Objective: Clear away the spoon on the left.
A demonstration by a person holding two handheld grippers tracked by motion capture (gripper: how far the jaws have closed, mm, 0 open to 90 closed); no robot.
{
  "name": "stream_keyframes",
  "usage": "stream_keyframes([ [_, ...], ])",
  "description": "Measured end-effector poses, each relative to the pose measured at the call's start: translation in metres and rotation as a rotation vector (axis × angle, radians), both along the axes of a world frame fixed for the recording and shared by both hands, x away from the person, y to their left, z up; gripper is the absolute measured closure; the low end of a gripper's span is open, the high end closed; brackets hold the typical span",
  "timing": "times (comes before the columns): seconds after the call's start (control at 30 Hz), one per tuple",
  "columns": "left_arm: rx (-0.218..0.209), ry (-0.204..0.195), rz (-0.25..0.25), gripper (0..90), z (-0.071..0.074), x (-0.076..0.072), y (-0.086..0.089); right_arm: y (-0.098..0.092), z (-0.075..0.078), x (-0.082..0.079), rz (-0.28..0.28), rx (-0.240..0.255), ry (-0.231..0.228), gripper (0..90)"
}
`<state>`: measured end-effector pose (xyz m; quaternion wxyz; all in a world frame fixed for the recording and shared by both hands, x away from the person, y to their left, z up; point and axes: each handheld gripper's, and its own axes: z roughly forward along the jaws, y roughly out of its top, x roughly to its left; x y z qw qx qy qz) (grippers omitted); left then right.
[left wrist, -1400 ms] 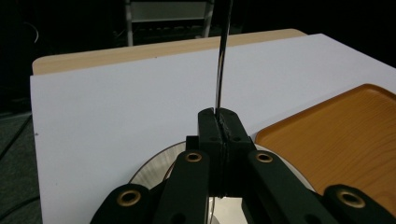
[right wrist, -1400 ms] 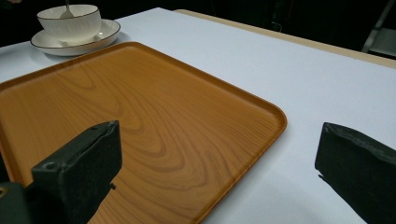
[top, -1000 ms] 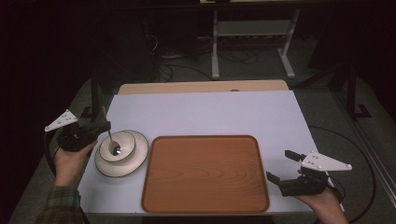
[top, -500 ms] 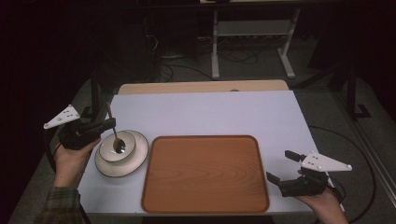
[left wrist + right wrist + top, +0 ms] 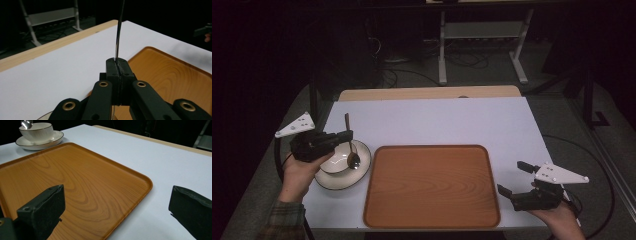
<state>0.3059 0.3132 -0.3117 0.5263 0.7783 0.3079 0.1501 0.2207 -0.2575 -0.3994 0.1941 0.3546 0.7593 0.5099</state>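
We held the slim metal spoon [image 5: 350,145] clenched in our left tongs [image 5: 346,136], its bowl hanging over the white cup [image 5: 336,162] on its saucer [image 5: 343,181]; our right tongs [image 5: 511,179] gaped, released; next, we judged, came a level carry to the wooden tray [image 5: 432,186]

- spoon [image 5: 352,156]: shiny metal, polished bowl
- cup [image 5: 36,130] and saucer [image 5: 53,138]: glossy glazed ceramic, dark-edged rims
- tray [image 5: 432,185]: smooth wood with visible grain, satin sheen
- table [image 5: 437,120]: matt white top, pale wooden edge
- left gripper [image 5: 117,65]: matt black plastic
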Motion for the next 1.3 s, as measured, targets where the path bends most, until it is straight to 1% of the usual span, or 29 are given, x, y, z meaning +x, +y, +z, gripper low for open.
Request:
stream_keyframes([
  [0.2, 0.045, 0.033, -0.065, 89.0, -0.009, 0.0, -0.023, -0.001, 0.0, 0.0, -0.002, 0.001, 0.0, 0.2],
  [0.27, 0.059, 0.047, -0.083, 89.0, -0.013, 0.001, -0.03, -0.001, 0.0, 0.0, -0.003, 0.001, -0.001, 0.2],
  [0.3, 0.059, 0.047, -0.083, 89.0, -0.013, 0.001, -0.03, -0.001, 0.0, 0.0, -0.003, 0.001, -0.001, 0.2],
  [0.33, 0.078, 0.06, -0.102, 89.0, -0.017, 0.001, -0.037, -0.002, 0.0, 0.0, -0.003, 0.001, -0.002, 0.2],
  [0.37, 0.078, 0.06, -0.102, 89.0, -0.017, 0.001, -0.037, -0.002, 0.0, 0.0, -0.003, 0.001, -0.002, 0.2],
  [0.4, 0.101, 0.066, -0.114, 89.0, -0.021, 0.0, -0.044, -0.002, 0.0, -0.001, -0.004, 0.002, -0.002, 0.2],
  [0.43, 0.101, 0.066, -0.114, 89.0, -0.021, 0.0, -0.044, -0.002, 0.0, -0.001, -0.004, 0.002, -0.002, 0.2],
  [0.47, 0.119, 0.076, -0.129, 89.0, -0.026, 0.0, -0.05, -0.002, 0.001, -0.001, -0.003, 0.002, -0.005, 0.2],
  [0.5, 0.119, 0.076, -0.129, 89.0, -0.026, 0.0, -0.05, -0.002, 0.001, -0.001, -0.003, 0.002, -0.005, 0.2],
  [0.57, 0.138, 0.095, -0.15, 89.0, -0.033, 0.0, -0.057, -0.002, 0.001, -0.001, -0.002, 0.001, -0.005, 0.2],
  [0.8, 0.162, 0.135, -0.188, 89.0, -0.047, 0.001, -0.072, -0.002, 0.001, 0.0, -0.003, 0.002, -0.005, 0.2],
  [0.9, 0.174, 0.141, -0.198, 88.9, -0.051, 0.0, -0.076, -0.002, 0.001, 0.0, -0.002, 0.002, -0.005, 0.2],
  [0.93, 0.182, 0.151, -0.207, 88.9, -0.054, 0.0, -0.081, -0.001, 0.0, -0.001, -0.002, 0.002, -0.001, 0.2],
  [1.03, 0.194, 0.157, -0.217, 88.9, -0.057, -0.001, -0.085, -0.001, 0.0, -0.001, 0.0, 0.0, -0.001, 0.2],
  [1.1, 0.203, 0.167, -0.23, 88.9, -0.062, -0.001, -0.093, -0.001, 0.001, -0.001, -0.001, 0.0, -0.002, 0.2],
  [1.13, 0.203, 0.167, -0.23, 88.9, -0.062, -0.001, -0.093, -0.001, 0.001, -0.001, -0.001, 0.0, -0.002, 0.2],
  [1.27, 0.227, 0.178, -0.25, 88.8, -0.071, 0.0, -0.106, -0.001, 0.0, 0.0, -0.002, 0.002, -0.002, 0.2],
  [1.3, 0.227, 0.178, -0.25, 88.8, -0.071, 0.0, -0.106, -0.001, 0.0, -0.001, -0.002, 0.001, -0.002, 0.2],
])
